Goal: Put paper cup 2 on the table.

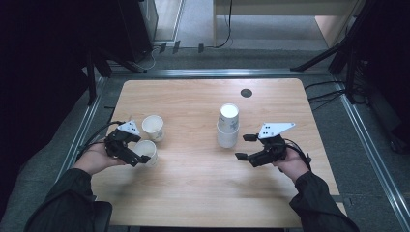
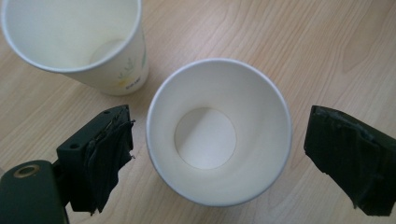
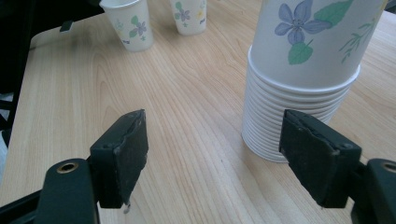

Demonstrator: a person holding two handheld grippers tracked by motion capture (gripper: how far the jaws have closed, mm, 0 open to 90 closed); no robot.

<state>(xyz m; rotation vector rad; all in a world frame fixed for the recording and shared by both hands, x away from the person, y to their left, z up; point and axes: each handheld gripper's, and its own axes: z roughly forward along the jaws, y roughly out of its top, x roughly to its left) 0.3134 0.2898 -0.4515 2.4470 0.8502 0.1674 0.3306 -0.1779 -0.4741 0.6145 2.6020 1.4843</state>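
While your left gripper (image 1: 126,145) hangs over the near paper cup (image 1: 146,151), its jaws stand wide on either side of the rim, and in the left gripper view neither pad (image 2: 105,156) touches the cup (image 2: 218,130). That cup stands upright and empty on the wooden table (image 1: 193,193), near its left edge, with your left hand (image 1: 96,158) just behind it. A second cup (image 1: 153,127) stands upright just beyond it, close but apart; in the left gripper view you see it (image 2: 79,42) at the upper left, mouth open. Farther to the right, near the middle of the table, a stack of flower-printed cups (image 1: 227,125) rises upright. Your right gripper (image 1: 246,147) rests low beside that stack, its jaws spread wide and holding nothing. In the right gripper view, the stack (image 3: 299,79) stands just ahead of the right-hand pad (image 3: 317,154), not between the two. A small dark disc (image 1: 246,93) lies at the table's far side.
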